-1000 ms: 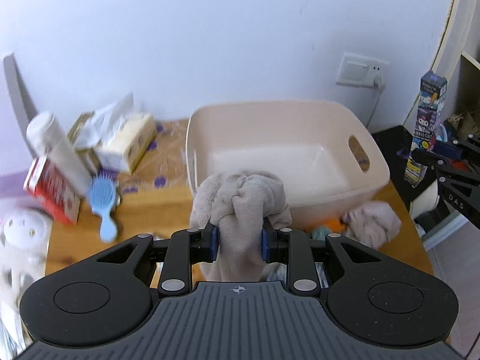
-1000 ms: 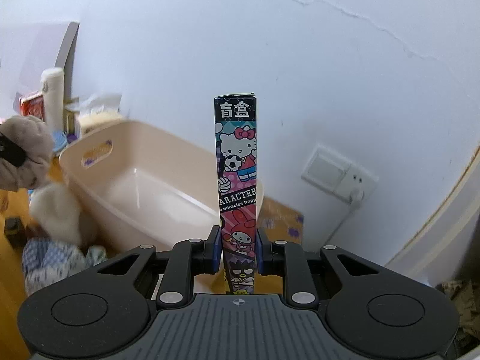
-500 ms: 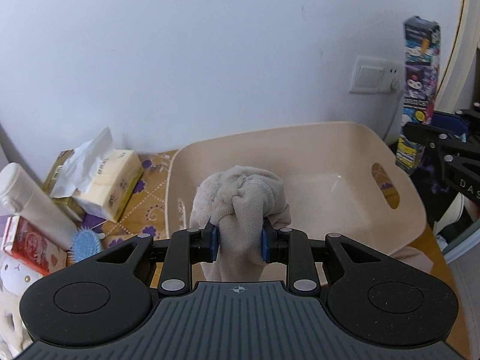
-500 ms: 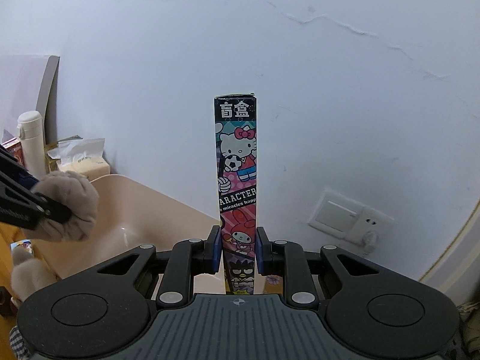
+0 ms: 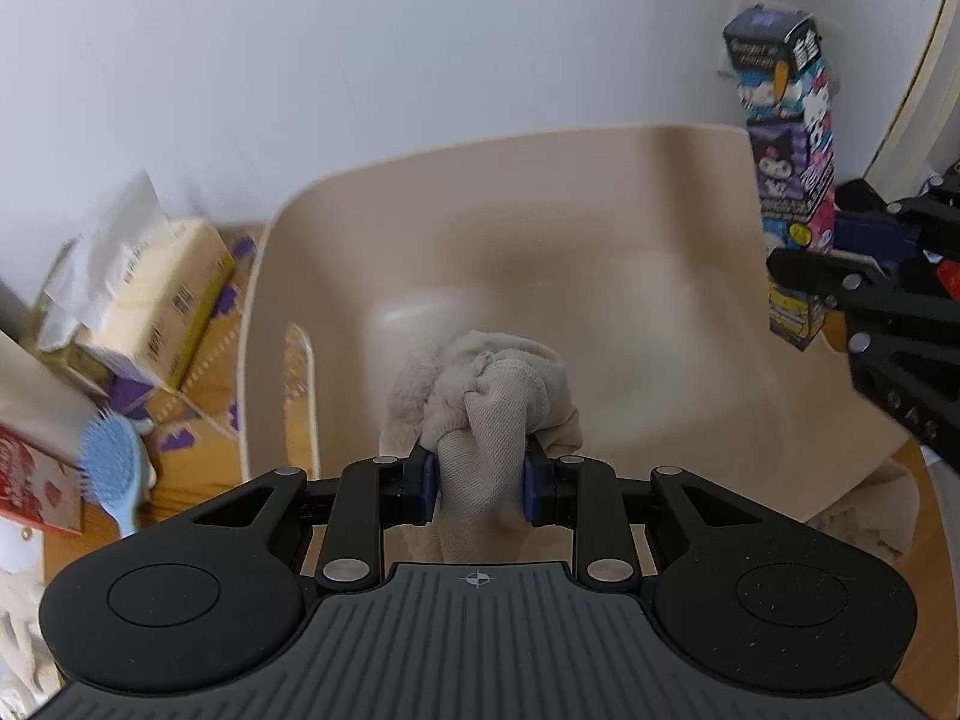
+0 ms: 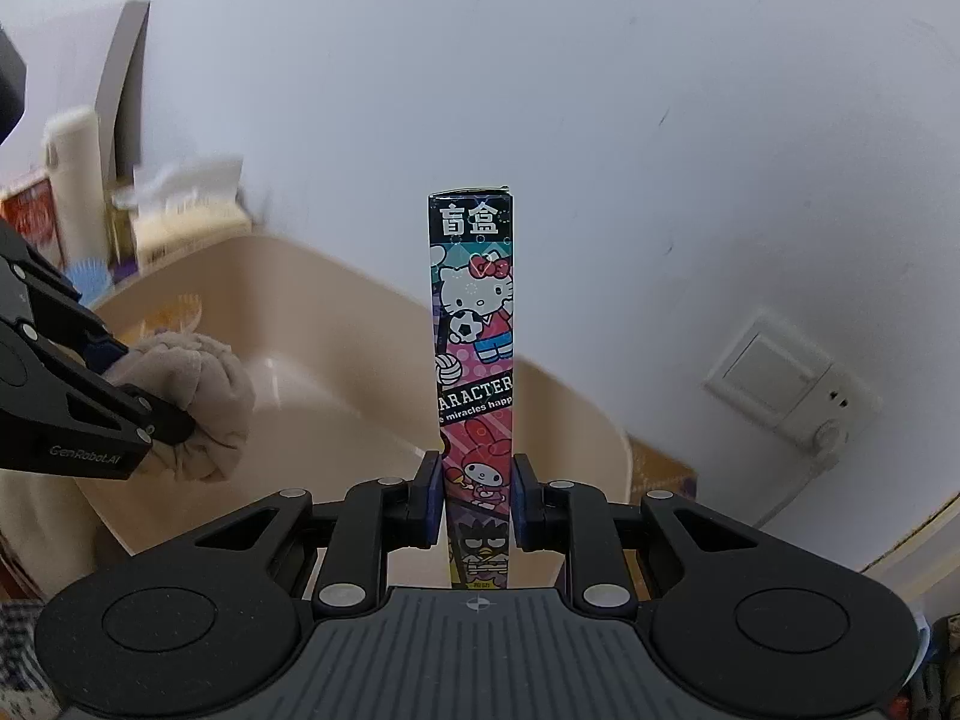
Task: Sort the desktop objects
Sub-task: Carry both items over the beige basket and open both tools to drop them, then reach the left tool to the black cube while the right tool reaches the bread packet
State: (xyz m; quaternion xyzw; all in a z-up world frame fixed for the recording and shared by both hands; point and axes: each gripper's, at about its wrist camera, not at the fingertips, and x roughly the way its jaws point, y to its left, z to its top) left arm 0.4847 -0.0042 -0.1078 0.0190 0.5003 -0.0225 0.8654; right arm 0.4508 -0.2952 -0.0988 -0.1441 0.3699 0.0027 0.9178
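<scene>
Left wrist view: left gripper (image 5: 478,483), jaws clamping the beige sock bundle (image 5: 486,396), has come over the beige bin (image 5: 600,192); right gripper (image 6: 478,501) grips the cartoon blind box (image 6: 474,360) alongside. Release likely next.

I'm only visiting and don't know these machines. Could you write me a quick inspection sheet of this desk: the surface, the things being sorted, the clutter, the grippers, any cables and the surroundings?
Surface: wooden desk, bare only in patches.
Job's things: beige cloth bundle held over the beige tub; tall cartoon box held upright at the tub's right rim. No loose item seen in the tub.
Clutter: tissue pack, blue hairbrush, red box, white bottle, another cloth beside the tub.
Grippers: left gripper shut on the cloth; right gripper shut on the box.
Cables: one white cord hanging from the wall socket.
Surroundings: white wall, faintly cracked.
</scene>
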